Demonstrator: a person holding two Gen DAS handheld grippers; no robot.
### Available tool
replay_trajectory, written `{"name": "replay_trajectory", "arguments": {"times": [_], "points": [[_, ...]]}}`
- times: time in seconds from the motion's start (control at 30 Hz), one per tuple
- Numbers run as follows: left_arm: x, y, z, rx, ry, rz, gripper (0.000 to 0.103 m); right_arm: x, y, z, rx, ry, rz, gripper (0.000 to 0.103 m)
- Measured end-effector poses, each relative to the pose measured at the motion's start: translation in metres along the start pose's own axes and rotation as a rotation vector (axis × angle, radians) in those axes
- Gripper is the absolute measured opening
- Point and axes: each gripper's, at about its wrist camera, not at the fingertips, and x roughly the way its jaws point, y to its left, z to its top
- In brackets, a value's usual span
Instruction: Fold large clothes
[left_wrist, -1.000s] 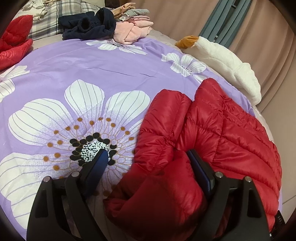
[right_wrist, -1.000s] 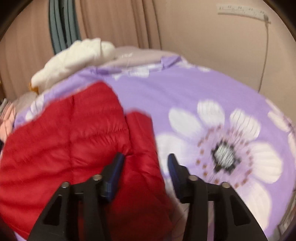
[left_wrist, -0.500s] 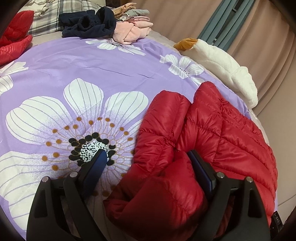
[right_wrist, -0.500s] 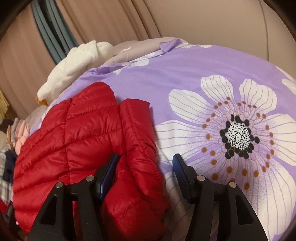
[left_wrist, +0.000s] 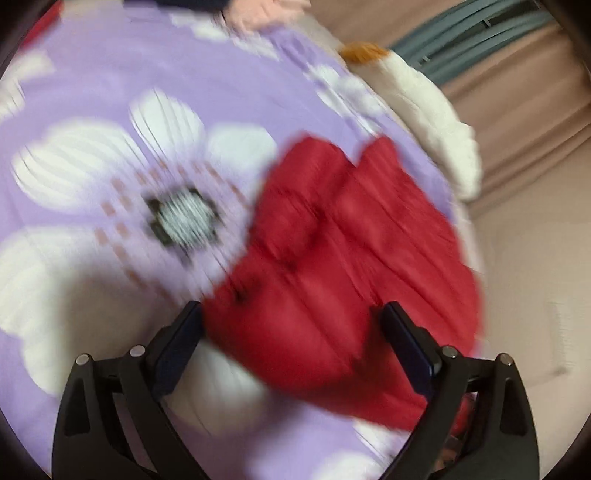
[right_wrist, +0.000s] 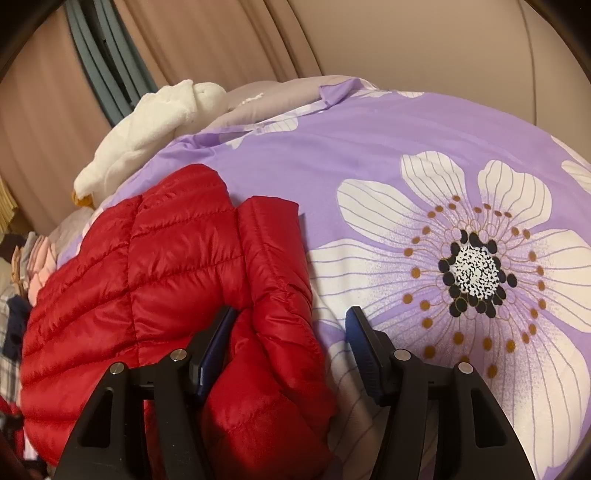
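Red puffer jacket (right_wrist: 155, 280) lies folded on the bed, both grippers parted over its near edge.

The jacket rests on the purple flowered bedcover (right_wrist: 369, 155), toward the side by the curtain, one sleeve laid along its edge. In the blurred left wrist view the left gripper (left_wrist: 293, 317) has its jaws opening wide, the jacket's hem between them but unpressed. The right gripper (right_wrist: 291, 317) straddles a bunched red fold; its jaws are released, one pad beside the fabric, the other apart over the cover. A white plush toy (right_wrist: 147, 125) lies at the bed's far edge, near the beige curtain (right_wrist: 221, 37); other clothes (right_wrist: 33, 258) are piled beyond.
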Motion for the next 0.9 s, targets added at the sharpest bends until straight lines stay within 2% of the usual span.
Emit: {"name": "replay_trajectory", "arguments": {"times": [0.03, 0.13, 0.23, 0.3, 0.37, 0.43, 0.5, 0.6, 0.67, 0.77, 0.83, 0.9], "points": [[0.000, 0.002, -0.004, -0.029, 0.055, -0.074, 0.097, 0.000, 0.000, 0.000, -0.002, 0.000, -0.001, 0.061], [0.010, 0.002, -0.016, -0.081, 0.148, -0.207, 0.099, 0.000, 0.000, 0.000, -0.002, 0.000, -0.001, 0.061], [0.017, -0.007, -0.016, -0.080, 0.104, -0.170, 0.098, 0.000, 0.000, 0.000, -0.001, -0.001, 0.000, 0.061], [0.029, -0.016, -0.011, -0.080, 0.113, -0.157, 0.098, 0.000, 0.000, 0.000, -0.002, -0.001, -0.002, 0.061], [0.044, -0.026, -0.004, -0.081, 0.151, -0.102, 0.098, 0.000, 0.000, 0.000, -0.003, -0.001, -0.003, 0.061], [0.051, -0.035, 0.003, -0.082, 0.144, -0.078, 0.095, 0.000, 0.000, 0.000, -0.002, -0.002, -0.002, 0.061], [0.059, -0.040, 0.006, -0.075, 0.117, -0.042, 0.088, 0.000, 0.000, 0.000, -0.004, -0.002, -0.002, 0.061], [0.064, -0.049, 0.004, -0.023, 0.020, 0.012, 0.076, 0.001, 0.000, 0.000, -0.006, 0.000, 0.000, 0.063], [0.067, -0.059, -0.001, 0.038, -0.039, 0.075, 0.072, 0.002, 0.000, 0.000, -0.008, 0.001, 0.006, 0.065], [0.068, -0.087, -0.018, 0.205, -0.150, 0.239, 0.069, 0.002, 0.000, 0.000, -0.010, 0.002, 0.006, 0.065], [0.067, -0.105, -0.030, 0.317, -0.224, 0.332, 0.061, 0.003, 0.000, 0.000, -0.011, 0.002, 0.005, 0.065], [0.062, -0.112, -0.036, 0.364, -0.266, 0.367, 0.053, 0.003, -0.001, 0.000, -0.009, 0.002, 0.008, 0.065]]}}
